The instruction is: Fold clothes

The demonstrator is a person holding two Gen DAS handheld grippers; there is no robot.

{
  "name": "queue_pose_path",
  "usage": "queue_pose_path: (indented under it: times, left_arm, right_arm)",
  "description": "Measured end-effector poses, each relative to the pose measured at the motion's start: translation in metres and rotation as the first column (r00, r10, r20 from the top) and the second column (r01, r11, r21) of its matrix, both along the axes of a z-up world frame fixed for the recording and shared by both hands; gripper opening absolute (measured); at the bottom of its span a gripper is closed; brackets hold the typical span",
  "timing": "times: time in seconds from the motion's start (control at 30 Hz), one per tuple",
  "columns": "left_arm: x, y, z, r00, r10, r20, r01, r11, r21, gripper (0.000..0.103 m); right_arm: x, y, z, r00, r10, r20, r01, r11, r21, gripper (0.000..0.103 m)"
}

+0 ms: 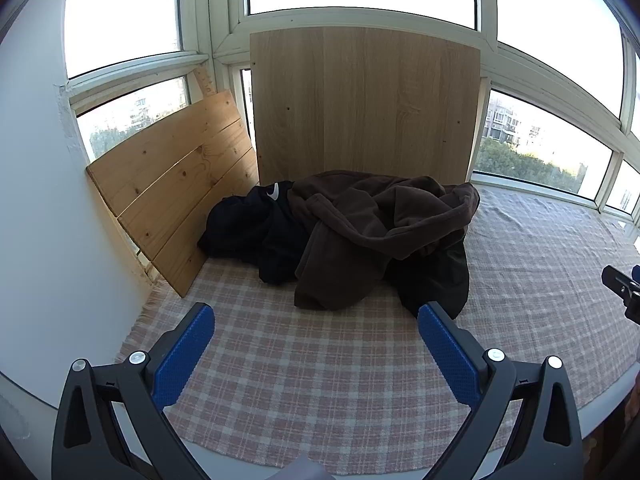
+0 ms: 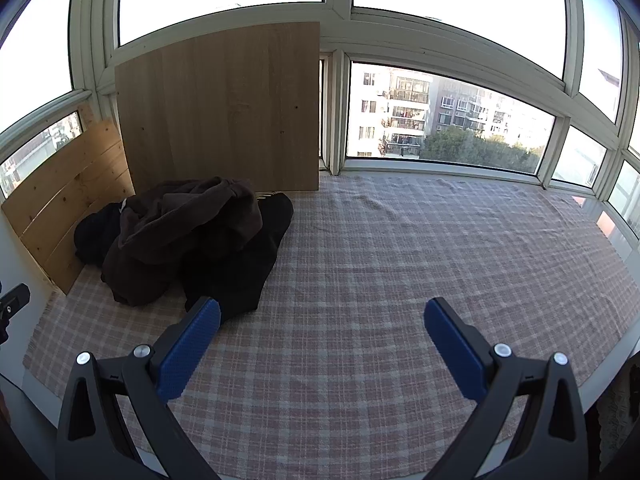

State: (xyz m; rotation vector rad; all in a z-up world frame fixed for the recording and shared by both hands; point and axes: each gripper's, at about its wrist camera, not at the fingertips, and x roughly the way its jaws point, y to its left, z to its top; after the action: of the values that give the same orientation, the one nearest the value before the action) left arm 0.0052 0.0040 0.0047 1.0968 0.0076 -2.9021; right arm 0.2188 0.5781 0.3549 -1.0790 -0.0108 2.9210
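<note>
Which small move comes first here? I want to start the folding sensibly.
Probably bring the left gripper forward to the near edge of the brown fleece and lift it off the pile. It lies crumpled on top of the black clothes, both grippers are open and hold nothing, and the checked cloth to the right offers flat room to spread it.

The right gripper [image 2: 322,320] is held with its blue-padded fingers [image 2: 188,350] spread wide above a pink-and-white checked cloth [image 2: 400,264]. Nothing is gripped between them. A crumpled brown fleece garment [image 2: 180,228] is piled over black clothing [image 2: 240,264] at the far left of the cloth. Behind the pile, a light wood-grain panel [image 2: 224,108] and a pine plank board [image 2: 64,196] are leaned against the window frames [image 2: 336,28]. Apartment buildings [image 2: 408,108] and trees are seen outside.
</note>
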Motion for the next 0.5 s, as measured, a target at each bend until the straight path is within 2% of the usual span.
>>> queue_pose_path:
  times: [0.5]
  left_arm:
    - [0.0004, 0.0006, 0.0009, 1.000, 0.001, -0.003, -0.001, 1.000, 0.000, 0.103]
  right_arm:
    - [-0.0029, 0.0016, -0.0010, 1.000, 0.003, 0.005, -0.003, 1.000, -0.003, 0.103]
